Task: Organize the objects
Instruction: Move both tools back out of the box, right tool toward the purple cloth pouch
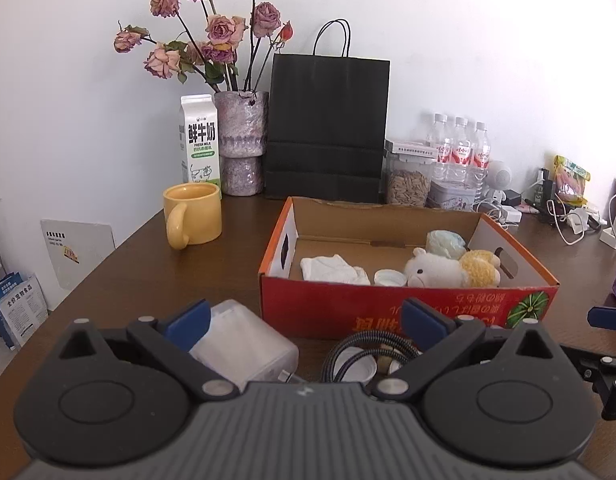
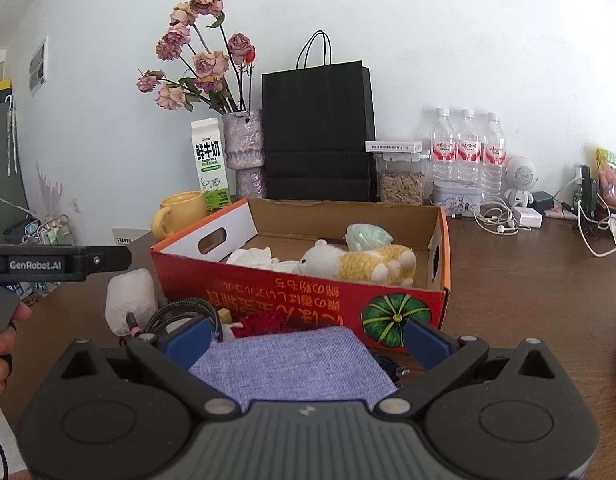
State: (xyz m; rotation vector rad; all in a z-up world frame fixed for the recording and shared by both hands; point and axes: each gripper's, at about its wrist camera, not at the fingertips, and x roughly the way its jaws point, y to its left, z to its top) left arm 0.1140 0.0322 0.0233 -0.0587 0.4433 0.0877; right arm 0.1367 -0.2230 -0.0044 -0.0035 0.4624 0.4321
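The purple cloth pouch [image 2: 294, 364] lies on the brown surface [image 2: 528, 300] between the spread fingers of my right tool [image 2: 308, 340], which is released and grasps nothing. At 12 o'clock from it stands the red cardboard box [image 2: 308, 300], holding a plush toy [image 2: 360, 260], a white cloth [image 1: 334, 270] and a small white lid [image 1: 389, 278]. At 10 o'clock from the pouch lie a coiled braided cable [image 2: 184, 310] and a translucent plastic case [image 2: 130, 300]. My left tool [image 1: 306, 322] is also released; the case sits by its left finger at 9 o'clock, the cable at 5 o'clock. A yellow mug [image 1: 193, 214] stands at 11 o'clock, well apart.
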